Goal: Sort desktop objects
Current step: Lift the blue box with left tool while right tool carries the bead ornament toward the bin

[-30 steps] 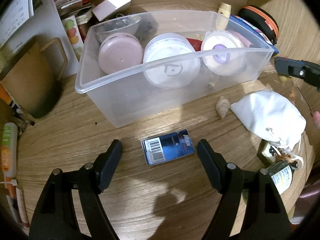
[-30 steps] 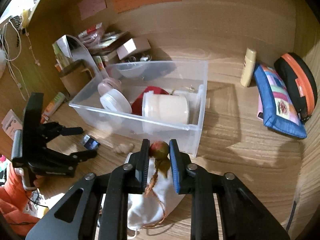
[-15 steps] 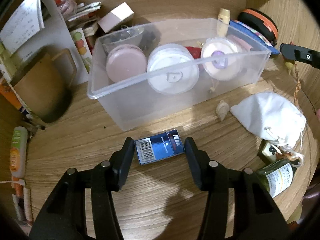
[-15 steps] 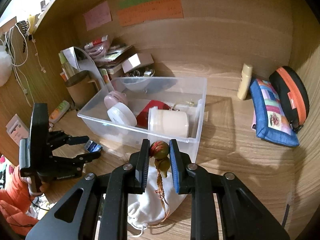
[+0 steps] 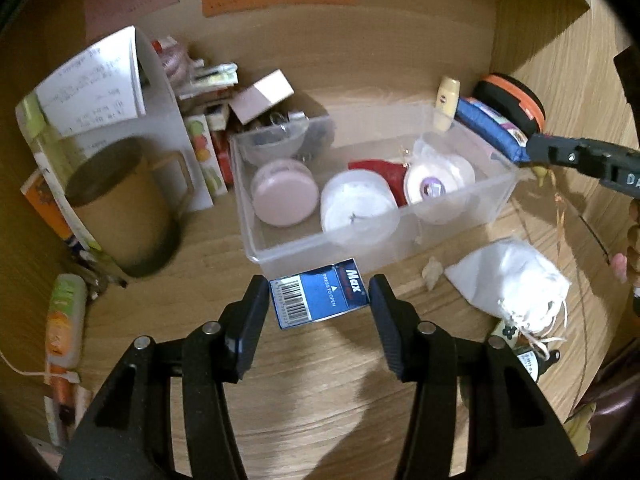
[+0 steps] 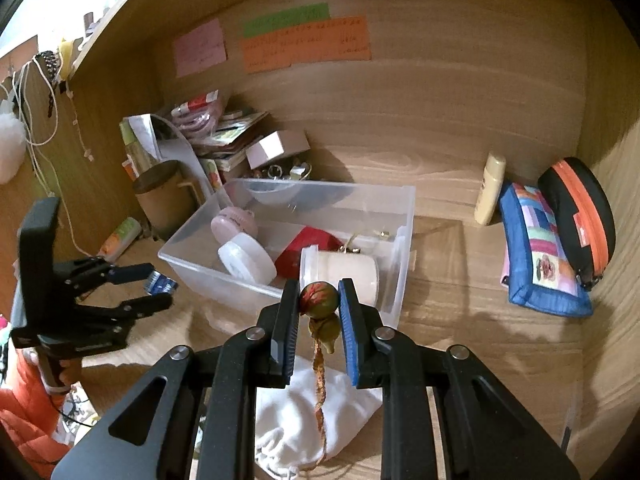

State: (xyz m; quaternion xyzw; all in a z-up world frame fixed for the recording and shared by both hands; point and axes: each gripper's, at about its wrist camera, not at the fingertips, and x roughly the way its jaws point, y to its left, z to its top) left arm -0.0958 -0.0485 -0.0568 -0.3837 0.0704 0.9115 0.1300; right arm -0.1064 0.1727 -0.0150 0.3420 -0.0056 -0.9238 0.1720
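We are looking at two matte black plastic grippers, the left gripper [image 5: 319, 300] and the right gripper [image 6: 319, 316], each showing forked, skeleton-like arms with triangular cut-outs and round silver screws at the joints. The right one's fingers [image 6: 349, 332] are wearing ribbed blue pads on their inner faces, and the left one's pads are looking dark blue too. Seen from the side, the left gripper is showing a tall black block at its back, and an orange sleeve [image 6: 24, 404] is appearing below it.
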